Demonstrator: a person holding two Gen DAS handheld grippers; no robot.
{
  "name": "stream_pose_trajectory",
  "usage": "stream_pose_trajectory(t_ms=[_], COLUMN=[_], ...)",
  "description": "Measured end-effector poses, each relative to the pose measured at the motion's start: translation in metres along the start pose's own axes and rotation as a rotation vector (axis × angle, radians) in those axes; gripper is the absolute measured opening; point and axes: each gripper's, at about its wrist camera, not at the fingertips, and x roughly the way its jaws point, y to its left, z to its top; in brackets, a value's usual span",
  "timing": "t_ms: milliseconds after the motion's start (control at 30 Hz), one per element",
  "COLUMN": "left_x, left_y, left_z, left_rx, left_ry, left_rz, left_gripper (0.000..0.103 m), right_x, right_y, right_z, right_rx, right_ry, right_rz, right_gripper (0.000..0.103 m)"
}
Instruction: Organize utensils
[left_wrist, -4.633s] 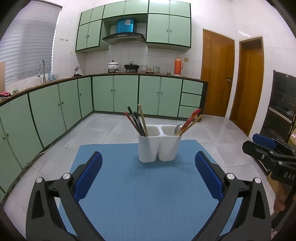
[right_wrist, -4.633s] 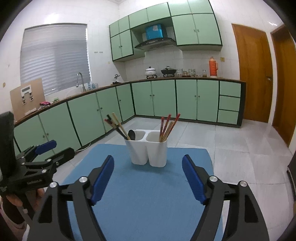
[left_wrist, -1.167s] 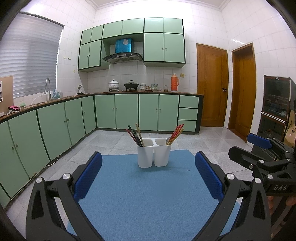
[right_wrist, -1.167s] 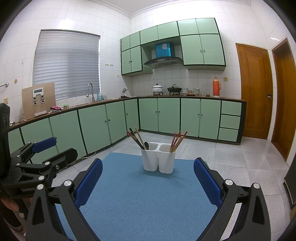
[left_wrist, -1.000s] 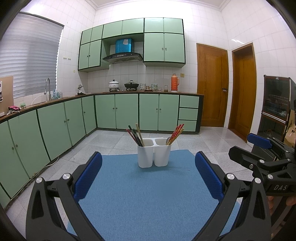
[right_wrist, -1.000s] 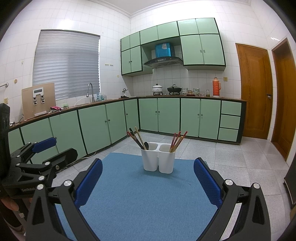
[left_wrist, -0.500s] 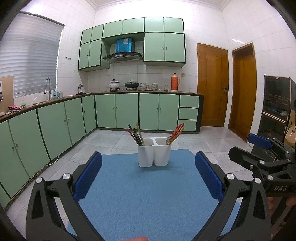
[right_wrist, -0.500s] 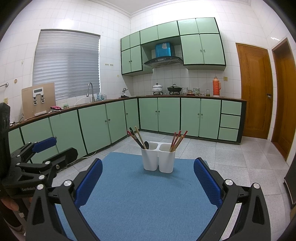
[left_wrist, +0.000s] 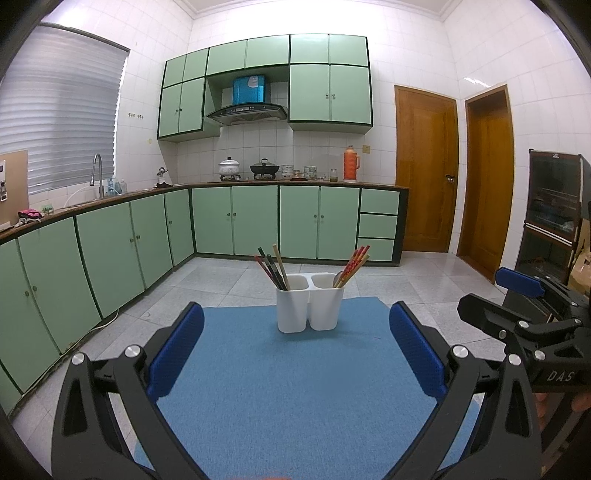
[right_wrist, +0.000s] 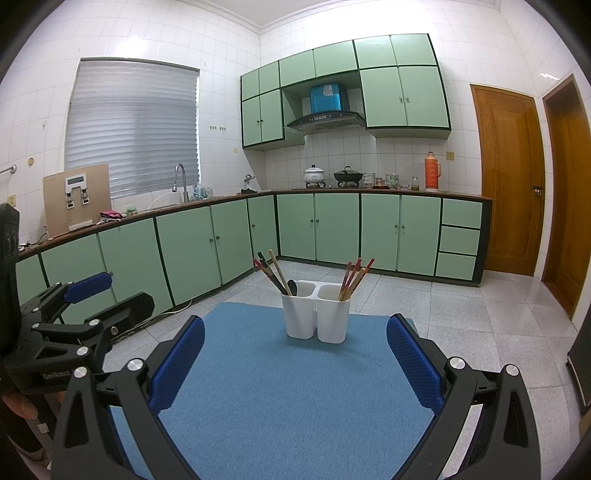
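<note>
A white two-compartment utensil holder (left_wrist: 309, 307) stands at the far end of a blue mat (left_wrist: 295, 387); it also shows in the right wrist view (right_wrist: 316, 312). Its left compartment holds dark and wooden chopsticks (left_wrist: 272, 266) and a dark spoon (right_wrist: 292, 287). Its right compartment holds red chopsticks (left_wrist: 354, 265) and a metal spoon (left_wrist: 337, 279). My left gripper (left_wrist: 295, 349) is open and empty above the near mat. My right gripper (right_wrist: 295, 349) is open and empty, also well short of the holder. Each gripper shows at the edge of the other's view.
The blue mat (right_wrist: 295, 398) lies on a raised surface in a kitchen. Green cabinets (left_wrist: 110, 251) run along the left and back walls. Two wooden doors (left_wrist: 454, 184) stand at the right. A dark cabinet (left_wrist: 554, 214) is at far right.
Since 4.6 s ago both grippers have drawn back and risen away from the holder. Over the last second nothing has visibly moved.
</note>
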Motion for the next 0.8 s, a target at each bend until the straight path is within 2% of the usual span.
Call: stream_pose_trajectory(t_ms=[800], left_x=[0.0006], left_y=[0.0005], left_z=[-0.0003], left_rx=[-0.001], left_ry=[0.006], left_rz=[0.002], left_gripper=[0.097], right_x=[-0.0001], right_y=[0.0000], right_z=[-0.0014], right_rx=[0.003], right_ry=[-0.001], right_rz=[-0.003], right_gripper=[0.097])
